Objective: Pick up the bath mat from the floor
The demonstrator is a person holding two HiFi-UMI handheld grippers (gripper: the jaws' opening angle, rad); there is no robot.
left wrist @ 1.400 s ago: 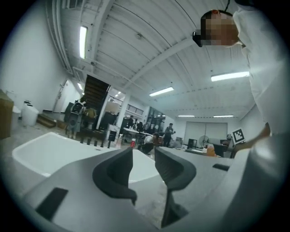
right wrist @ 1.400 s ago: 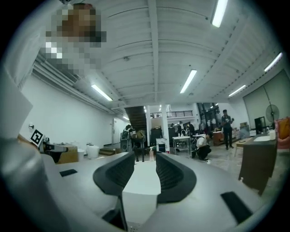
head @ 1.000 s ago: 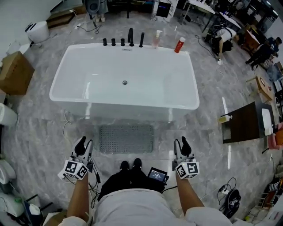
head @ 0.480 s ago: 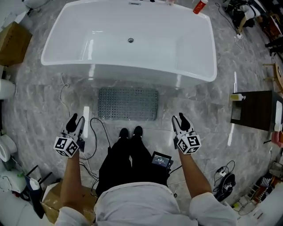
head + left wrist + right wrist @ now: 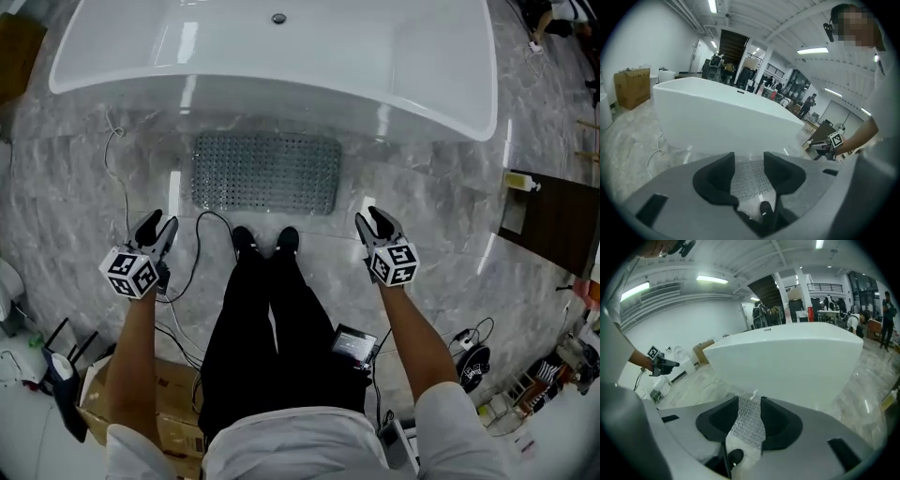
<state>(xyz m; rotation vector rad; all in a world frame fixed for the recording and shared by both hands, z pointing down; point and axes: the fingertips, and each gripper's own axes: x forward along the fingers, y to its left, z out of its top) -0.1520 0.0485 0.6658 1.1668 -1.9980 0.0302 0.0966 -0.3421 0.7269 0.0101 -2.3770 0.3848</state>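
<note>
The grey, bumpy bath mat (image 5: 266, 173) lies flat on the marble floor in front of the white bathtub (image 5: 281, 66). My left gripper (image 5: 156, 229) hovers to the mat's lower left, apart from it; its jaws have just been opening and hold nothing. My right gripper (image 5: 375, 222) hangs to the mat's lower right, open and empty too. Through the left gripper's jaws (image 5: 749, 174) I see the mat (image 5: 750, 177) on the floor beyond. The right gripper view shows the mat (image 5: 749, 425) between its jaws (image 5: 749, 420), farther off.
The person's black shoes (image 5: 264, 240) stand just below the mat's near edge. A black cable (image 5: 192, 258) loops on the floor near the left gripper. A cardboard box (image 5: 159, 403) sits at lower left. A dark cabinet (image 5: 553, 220) stands at right.
Both grippers have dropped toward the floor and the head has leaned forward, so the mat and tub now sit higher in the head view. The left jaws stand wider apart.
</note>
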